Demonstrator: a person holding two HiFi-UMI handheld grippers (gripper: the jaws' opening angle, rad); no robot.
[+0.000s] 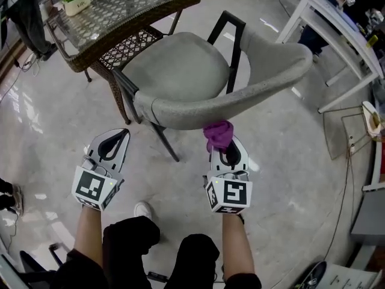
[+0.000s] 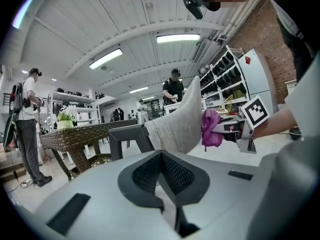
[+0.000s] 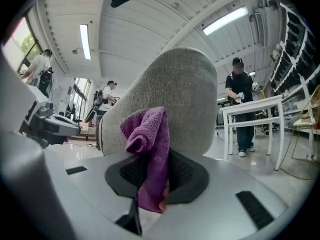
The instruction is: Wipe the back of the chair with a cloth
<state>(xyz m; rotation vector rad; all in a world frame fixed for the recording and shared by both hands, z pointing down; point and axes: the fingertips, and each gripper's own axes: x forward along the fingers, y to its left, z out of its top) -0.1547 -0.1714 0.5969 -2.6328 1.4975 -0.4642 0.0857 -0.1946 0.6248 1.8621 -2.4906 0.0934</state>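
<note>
chair back (image 1: 240, 95): curved grey band at 12 o'clock in my head view, outer face toward me. The lower edge climbs from 9 o'clock to 2 o'clock, and the 2 black legs drop below it.
cloth (image 1: 218, 134): purple and bunched, touching the outer face at the lower edge, about mid-span. In the right gripper view it sits against the grey fabric (image 3: 170, 99).
right gripper (image 1: 228, 155): jaws clamped on the cloth (image 3: 150, 154). 1 tail hangs down between the pads toward the camera.
left gripper (image 1: 117, 138): jaws closed together with nothing between them. I see it clear of the chair, at 9 o'clock from the cloth.
room left: open floor (image 1: 48, 131) from 7 to 10 o'clock.
room ahead: wicker table (image 1: 120, 11) at 11 o'clock, just beside the seat (image 1: 177, 71).
room right: white table (image 1: 337, 23) at 2 o'clock, near the high end of the band. There is bare floor at 4 o'clock.
arms: both forearms run straight toward 12 o'clock, roughly parallel, with the marker cubes facing up. The grippers are about level with each other, and my knees sit between them at 6 o'clock.
</note>
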